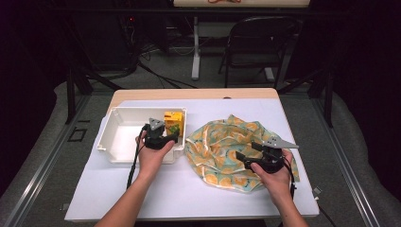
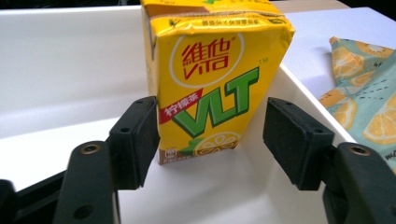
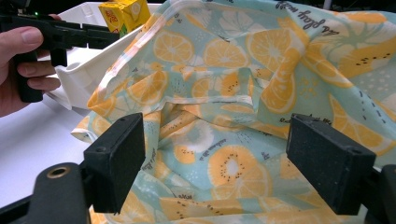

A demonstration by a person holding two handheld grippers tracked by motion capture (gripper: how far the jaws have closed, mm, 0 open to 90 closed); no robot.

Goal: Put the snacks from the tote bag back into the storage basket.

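I had the right gripper (image 3: 212, 163) wide open low over the cloth (image 3: 261, 70) on the bench (image 1: 156, 194). My left gripper (image 2: 210, 135) was open too, its pads either side of the carton (image 2: 210, 70), upright in the tray's (image 1: 120, 118) right corner.

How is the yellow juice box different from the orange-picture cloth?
The juice box is a stiff carton standing upright; the cloth is soft and lies crumpled in folds.
The juice box stands inside the white bin; the cloth lies on the table beside that bin.
The juice box sits between the left gripper's open jaws; the cloth lies before the right gripper's open jaws.
Both show citrus fruit pictures, and neither is gripped.
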